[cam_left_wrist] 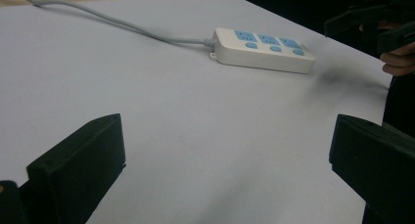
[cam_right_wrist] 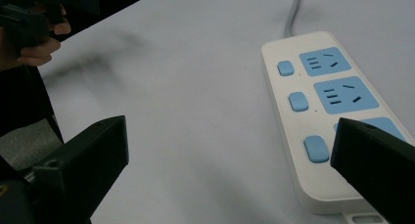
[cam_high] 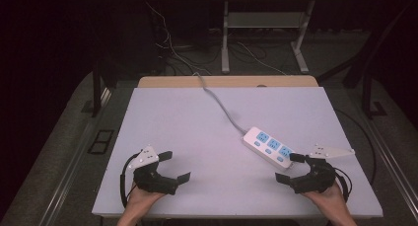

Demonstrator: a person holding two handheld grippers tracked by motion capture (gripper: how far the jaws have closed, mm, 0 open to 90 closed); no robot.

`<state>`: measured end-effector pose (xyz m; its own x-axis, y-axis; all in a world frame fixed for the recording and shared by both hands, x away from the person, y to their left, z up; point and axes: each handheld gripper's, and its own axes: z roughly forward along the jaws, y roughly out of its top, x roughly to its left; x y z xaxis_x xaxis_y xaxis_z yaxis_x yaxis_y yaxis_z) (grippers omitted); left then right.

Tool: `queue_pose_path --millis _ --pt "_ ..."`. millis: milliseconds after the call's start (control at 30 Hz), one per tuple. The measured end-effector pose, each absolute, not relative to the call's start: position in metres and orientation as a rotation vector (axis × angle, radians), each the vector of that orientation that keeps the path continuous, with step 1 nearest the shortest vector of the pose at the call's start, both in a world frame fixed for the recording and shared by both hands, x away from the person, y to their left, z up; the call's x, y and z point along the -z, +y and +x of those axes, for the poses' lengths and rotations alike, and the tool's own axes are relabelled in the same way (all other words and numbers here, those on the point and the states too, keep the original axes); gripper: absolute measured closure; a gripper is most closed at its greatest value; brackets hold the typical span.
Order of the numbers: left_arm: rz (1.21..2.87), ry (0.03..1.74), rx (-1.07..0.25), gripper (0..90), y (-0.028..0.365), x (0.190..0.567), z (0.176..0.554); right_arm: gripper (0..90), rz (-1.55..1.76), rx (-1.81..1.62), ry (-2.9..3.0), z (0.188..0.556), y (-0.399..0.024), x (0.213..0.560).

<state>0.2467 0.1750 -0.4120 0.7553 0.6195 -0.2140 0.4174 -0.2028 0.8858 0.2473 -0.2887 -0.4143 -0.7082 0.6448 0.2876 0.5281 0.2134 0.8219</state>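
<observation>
The work in hand concerns the power strip (cam_high: pixel 268 146), a white body with three blue sockets and three blue switches, lying flat on the white table (cam_high: pixel 197 137) toward the person's right, its grey cable (cam_high: pixel 220 103) running away to the table's far edge. Judged from this arrangement, the work stands at its very beginning: nothing is plugged into the strip, no switch is visibly being pressed, and the strip is not gripped; everything remains to be done. The right gripper (cam_high: pixel 290 168) stands just beside the near end of the power strip, jaws spread wide and empty; in the right gripper view one jaw overlaps the nearest socket, but whether it touches the casing cannot be told. The left gripper (cam_high: pixel 171 165) rests well apart from the power strip, on the person's left side of the table, jaws likewise wide open and holding nothing, with bare tabletop between them. The likely first move, as a judgement, falls to the right gripper, which is nearest the strip.
</observation>
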Motion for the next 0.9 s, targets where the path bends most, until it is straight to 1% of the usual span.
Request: queue_pose_path --millis 900 --pt "1.844 0.812 -0.219 0.0 0.1761 0.4165 0.2484 0.5 1.17 -1.495 2.382 0.2462 -0.2931 0.4114"
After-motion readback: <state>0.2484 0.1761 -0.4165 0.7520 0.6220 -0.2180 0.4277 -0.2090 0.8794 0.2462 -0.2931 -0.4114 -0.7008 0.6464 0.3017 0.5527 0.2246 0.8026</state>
